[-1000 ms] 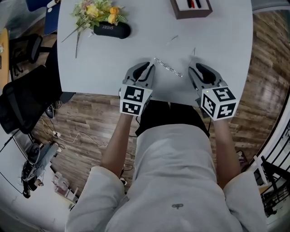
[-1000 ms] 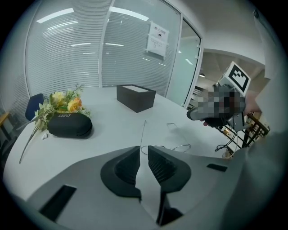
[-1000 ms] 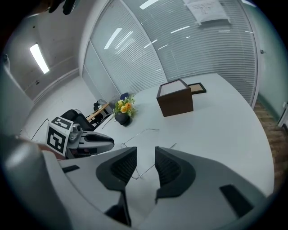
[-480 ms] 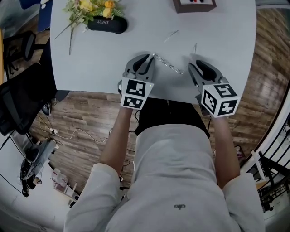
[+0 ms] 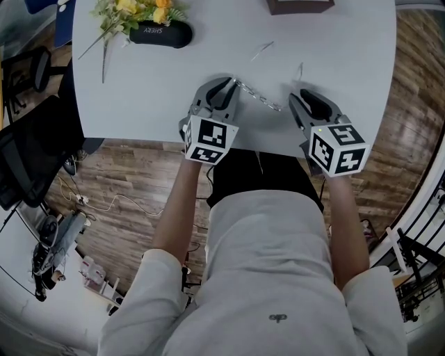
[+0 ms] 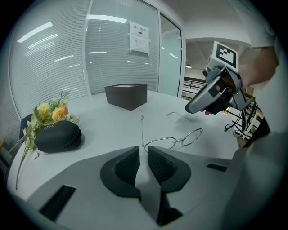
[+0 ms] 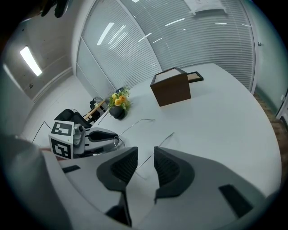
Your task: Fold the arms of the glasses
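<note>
Thin wire-rimmed glasses [image 5: 259,99] lie on the white table [image 5: 348,62] between my two grippers, both arms spread open and pointing away from me. My left gripper [image 5: 231,85] sits at the frame's left end. In the left gripper view its jaws [image 6: 143,150] stand nearly together over the hinge corner, with the lenses [image 6: 176,140] just beyond and one arm [image 6: 142,128] running away from the tips. My right gripper [image 5: 293,97] is at the other end. Its jaws [image 7: 145,152] stand apart, and the other arm [image 7: 165,140] shows through the gap untouched.
A black glasses case [image 5: 158,33] and a bunch of flowers [image 5: 135,10] lie at the far left of the table. A dark box [image 5: 300,5] stands at the far edge. The table's near edge [image 5: 139,132] runs just under both grippers. A black chair [image 5: 35,146] stands left.
My left gripper has rolled a little and sunk slightly at the glasses' left end. The right gripper and the glasses have stayed where they were.
</note>
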`<act>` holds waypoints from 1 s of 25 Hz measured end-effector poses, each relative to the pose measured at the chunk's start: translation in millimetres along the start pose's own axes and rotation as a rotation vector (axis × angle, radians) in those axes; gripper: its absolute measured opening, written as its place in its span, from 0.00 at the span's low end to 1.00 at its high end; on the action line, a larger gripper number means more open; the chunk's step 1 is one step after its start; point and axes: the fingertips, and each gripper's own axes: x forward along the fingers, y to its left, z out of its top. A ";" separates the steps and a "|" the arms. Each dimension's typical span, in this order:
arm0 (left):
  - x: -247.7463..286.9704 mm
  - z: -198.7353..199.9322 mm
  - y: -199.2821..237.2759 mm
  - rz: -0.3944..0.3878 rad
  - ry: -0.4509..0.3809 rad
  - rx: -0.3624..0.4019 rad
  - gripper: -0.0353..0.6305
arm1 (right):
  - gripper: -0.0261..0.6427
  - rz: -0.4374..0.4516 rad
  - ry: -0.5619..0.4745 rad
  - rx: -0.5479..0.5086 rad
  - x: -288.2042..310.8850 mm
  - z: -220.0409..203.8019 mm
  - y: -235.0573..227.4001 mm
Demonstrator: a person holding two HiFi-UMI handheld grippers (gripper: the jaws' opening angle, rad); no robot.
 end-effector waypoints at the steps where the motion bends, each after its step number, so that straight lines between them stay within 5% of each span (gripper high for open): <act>1: 0.5 0.2 -0.4 0.001 -0.001 0.012 0.15 | 0.22 0.000 0.001 0.001 0.5 -0.3 -0.3; 25: -1.4 4.4 -1.8 0.017 -0.021 0.033 0.11 | 0.18 -0.020 0.032 0.007 18.9 -9.7 -9.7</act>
